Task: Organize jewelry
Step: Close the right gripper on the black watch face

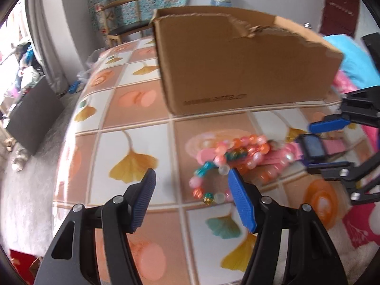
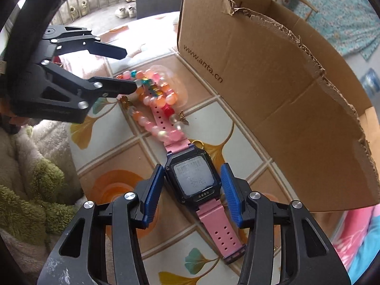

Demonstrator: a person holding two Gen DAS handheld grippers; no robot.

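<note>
While the jewelry lies on the tiled table (image 1: 133, 99), the left gripper (image 1: 190, 185) hangs wide open and empty over the near end of the bead bracelets (image 1: 237, 152), which are heaped across one strap of the pink watch (image 2: 193, 180). To the right, the right gripper (image 2: 192, 175) straddles the watch face, fingers (image 2: 152, 190) apart and just beside the case, not yet clamped. Behind stands the torn cardboard box (image 2: 273, 83). Judging by this, sorting has barely begun: nothing visibly packed.
</note>
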